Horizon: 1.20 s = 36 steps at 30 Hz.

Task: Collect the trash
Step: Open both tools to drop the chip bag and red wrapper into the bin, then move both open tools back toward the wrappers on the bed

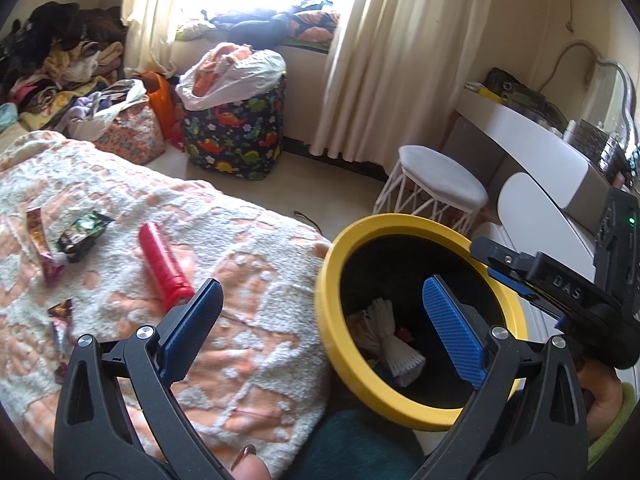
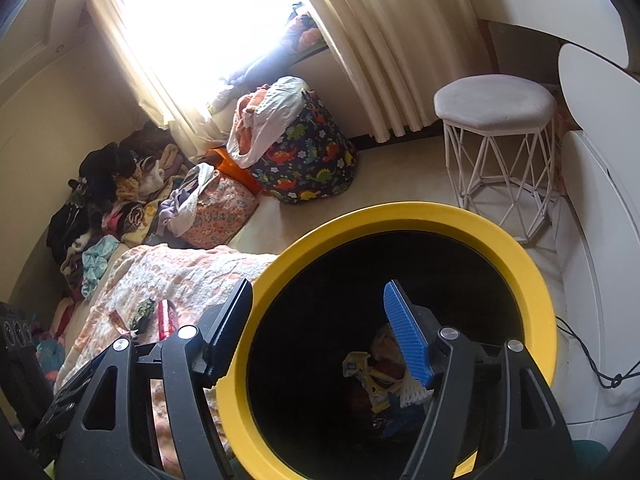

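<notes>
A black trash bin with a yellow rim (image 1: 332,292) is held beside the bed; it also shows in the right wrist view (image 2: 516,256). White paper and wrappers (image 1: 394,344) lie inside it (image 2: 372,376). My right gripper (image 2: 316,336) straddles the bin's near rim, one finger outside and one inside, and appears shut on it; it shows at the right of the left wrist view (image 1: 504,264). My left gripper (image 1: 320,336) is open and empty over the bed edge. On the blanket lie a red tube (image 1: 164,268), a dark green wrapper (image 1: 82,234) and purple wrappers (image 1: 40,240).
The bed blanket (image 1: 248,344) fills the left. A white stool (image 1: 440,184), a white dressing table (image 1: 532,148), a dinosaur-print bag (image 1: 236,132) and clothes piles (image 1: 60,64) stand around the floor by the curtained window.
</notes>
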Each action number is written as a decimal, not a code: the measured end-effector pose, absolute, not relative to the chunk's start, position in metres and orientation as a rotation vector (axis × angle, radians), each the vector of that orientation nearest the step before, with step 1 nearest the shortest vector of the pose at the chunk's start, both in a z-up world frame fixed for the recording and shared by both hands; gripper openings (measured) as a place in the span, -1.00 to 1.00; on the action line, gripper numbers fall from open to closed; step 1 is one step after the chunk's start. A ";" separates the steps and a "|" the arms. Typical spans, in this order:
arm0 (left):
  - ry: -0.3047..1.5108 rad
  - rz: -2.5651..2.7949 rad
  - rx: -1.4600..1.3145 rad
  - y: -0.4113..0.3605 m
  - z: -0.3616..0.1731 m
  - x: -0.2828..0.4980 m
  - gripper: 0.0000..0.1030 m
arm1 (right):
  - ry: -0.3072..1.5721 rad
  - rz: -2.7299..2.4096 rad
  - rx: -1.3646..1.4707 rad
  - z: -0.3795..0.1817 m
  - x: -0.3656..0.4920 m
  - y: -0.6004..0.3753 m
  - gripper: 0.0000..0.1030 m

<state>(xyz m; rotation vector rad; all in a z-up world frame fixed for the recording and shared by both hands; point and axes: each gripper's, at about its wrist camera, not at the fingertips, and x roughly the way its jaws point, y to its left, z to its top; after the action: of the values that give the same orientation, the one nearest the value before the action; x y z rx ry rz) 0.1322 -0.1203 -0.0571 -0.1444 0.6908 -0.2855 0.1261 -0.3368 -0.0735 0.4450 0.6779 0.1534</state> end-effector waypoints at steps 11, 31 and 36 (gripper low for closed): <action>0.651 -0.174 -0.171 -0.078 -0.052 0.127 0.78 | 0.675 0.239 0.386 -0.064 0.122 -0.295 0.31; 0.596 0.002 -0.278 0.008 -0.042 0.120 0.78 | 0.694 0.447 0.238 -0.057 0.100 -0.194 0.31; 0.590 0.031 -0.300 0.025 -0.041 0.120 0.78 | 0.701 0.483 0.201 -0.058 0.093 -0.177 0.31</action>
<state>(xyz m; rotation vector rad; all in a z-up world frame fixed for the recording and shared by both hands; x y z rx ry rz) 0.1205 0.0248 -0.0410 -0.2997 0.5898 0.0308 0.0930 -0.1769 -0.0581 0.2009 0.7011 0.4828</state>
